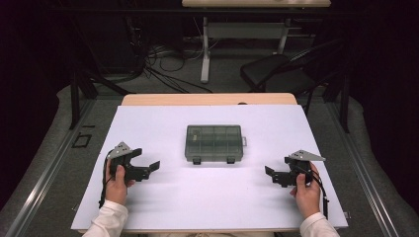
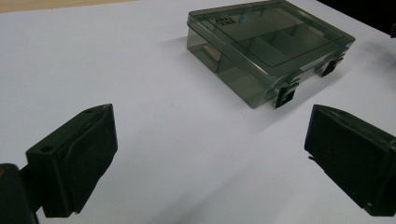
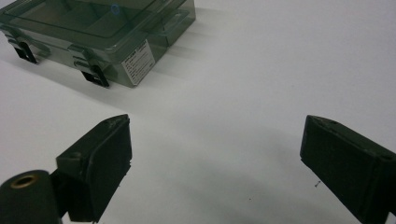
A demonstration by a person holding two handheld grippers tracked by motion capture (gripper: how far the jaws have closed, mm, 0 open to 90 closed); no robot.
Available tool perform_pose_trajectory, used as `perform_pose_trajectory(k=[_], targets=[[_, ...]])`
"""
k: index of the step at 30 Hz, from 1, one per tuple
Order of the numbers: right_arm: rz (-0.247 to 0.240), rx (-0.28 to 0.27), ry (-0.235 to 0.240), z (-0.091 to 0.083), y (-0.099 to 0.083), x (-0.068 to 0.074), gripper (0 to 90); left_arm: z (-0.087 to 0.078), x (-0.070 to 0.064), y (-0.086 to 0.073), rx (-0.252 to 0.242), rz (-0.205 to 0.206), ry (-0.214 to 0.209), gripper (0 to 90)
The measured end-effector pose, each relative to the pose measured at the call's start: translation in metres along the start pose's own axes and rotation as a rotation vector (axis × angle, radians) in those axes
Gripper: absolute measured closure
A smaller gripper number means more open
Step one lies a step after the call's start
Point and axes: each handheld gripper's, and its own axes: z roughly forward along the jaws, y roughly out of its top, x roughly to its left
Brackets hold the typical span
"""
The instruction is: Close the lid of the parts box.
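A smoky grey see-through compartment box (image 1: 214, 143) lies shut in the middle of the white board, its two dark latches facing the person. My left gripper (image 1: 146, 169) rests at the board's left, held by a hand, jaws wide apart and empty, the box (image 2: 268, 44) ahead to its right. My right gripper (image 1: 272, 175) sits at the board's right, also open and empty, with the box (image 3: 98, 35) ahead to its left. Both grippers are well apart from the box. The box's compartments look empty.
The white board (image 1: 212, 197) covers a wooden table (image 1: 207, 99). Beyond the table stand a dark chair (image 1: 276, 69), a white desk frame (image 1: 237, 34) and floor cables (image 1: 163, 64). Wide bare board lies between each gripper and the box.
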Motion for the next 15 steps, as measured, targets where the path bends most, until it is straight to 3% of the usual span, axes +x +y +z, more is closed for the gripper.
perform_pose_trajectory(k=[15], targets=[[-0.006,-0.007,0.001,0.0006,0.0005,0.0001,9.9,-0.0007,-0.0032,-0.0015,0.017,0.006,0.026,2.4]])
